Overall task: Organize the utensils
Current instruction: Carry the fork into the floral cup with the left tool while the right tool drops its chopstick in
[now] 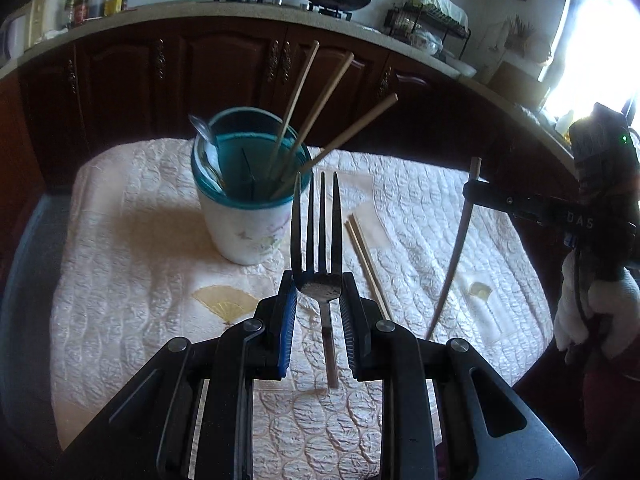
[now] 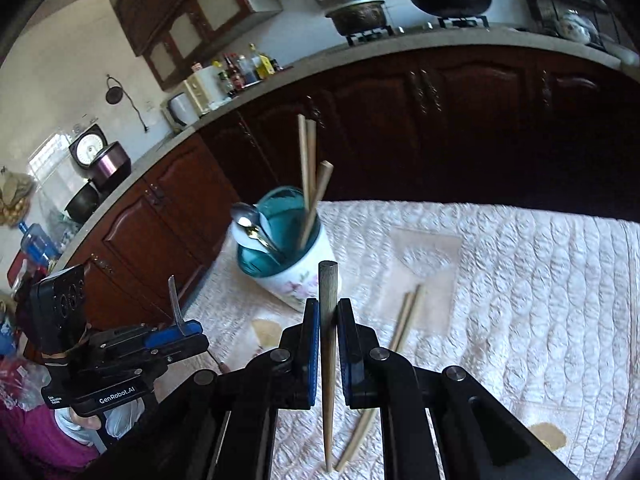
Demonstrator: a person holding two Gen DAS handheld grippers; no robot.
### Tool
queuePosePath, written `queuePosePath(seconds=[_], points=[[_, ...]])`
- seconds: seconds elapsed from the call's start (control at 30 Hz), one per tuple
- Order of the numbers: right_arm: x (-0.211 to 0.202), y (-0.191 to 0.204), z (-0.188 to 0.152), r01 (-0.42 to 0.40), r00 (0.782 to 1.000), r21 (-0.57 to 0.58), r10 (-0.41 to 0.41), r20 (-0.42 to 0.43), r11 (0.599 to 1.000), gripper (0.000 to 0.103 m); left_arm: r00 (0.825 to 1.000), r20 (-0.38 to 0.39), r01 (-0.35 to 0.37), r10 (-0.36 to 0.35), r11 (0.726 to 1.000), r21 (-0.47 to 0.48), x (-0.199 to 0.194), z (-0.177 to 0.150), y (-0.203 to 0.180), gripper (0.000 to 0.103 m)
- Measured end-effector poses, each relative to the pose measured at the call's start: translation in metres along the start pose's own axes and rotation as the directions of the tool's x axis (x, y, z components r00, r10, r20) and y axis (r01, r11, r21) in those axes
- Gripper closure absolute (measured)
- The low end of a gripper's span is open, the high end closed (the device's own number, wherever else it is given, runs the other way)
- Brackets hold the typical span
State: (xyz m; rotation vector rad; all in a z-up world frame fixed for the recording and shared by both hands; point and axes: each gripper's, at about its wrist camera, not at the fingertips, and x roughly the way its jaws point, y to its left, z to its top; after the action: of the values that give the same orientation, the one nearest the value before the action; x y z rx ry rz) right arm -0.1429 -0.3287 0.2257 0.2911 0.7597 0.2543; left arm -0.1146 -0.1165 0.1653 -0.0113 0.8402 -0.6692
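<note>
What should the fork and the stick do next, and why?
Probably carry both to the cup and drop them in. The left gripper holds the fork tines up, the right gripper clamps a chopstick, and the cup already holds chopsticks and spoons. Two more chopsticks lie on the cloth.

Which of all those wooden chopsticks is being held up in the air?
The single wooden chopstick clamped upright in the right gripper. Three others stand in the teal-rimmed white cup, and two lie flat on the quilted cloth.

Dark wooden cabinets [image 1: 224,64] under a pale countertop [image 1: 168,12], bright window [image 1: 600,40] at right, white walls.
</note>
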Motion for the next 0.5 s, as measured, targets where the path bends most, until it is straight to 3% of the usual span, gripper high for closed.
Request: queuePosePath(seconds=[0.5], points=[[-0.016, 0.051, 0.057, -0.041, 0.994, -0.115, 0.052, 0.095, 0.993, 0.095, 0.997, 0.076, -0.015, 0.017, 0.999, -0.030, -0.041, 0.031, 0.015, 0.083]])
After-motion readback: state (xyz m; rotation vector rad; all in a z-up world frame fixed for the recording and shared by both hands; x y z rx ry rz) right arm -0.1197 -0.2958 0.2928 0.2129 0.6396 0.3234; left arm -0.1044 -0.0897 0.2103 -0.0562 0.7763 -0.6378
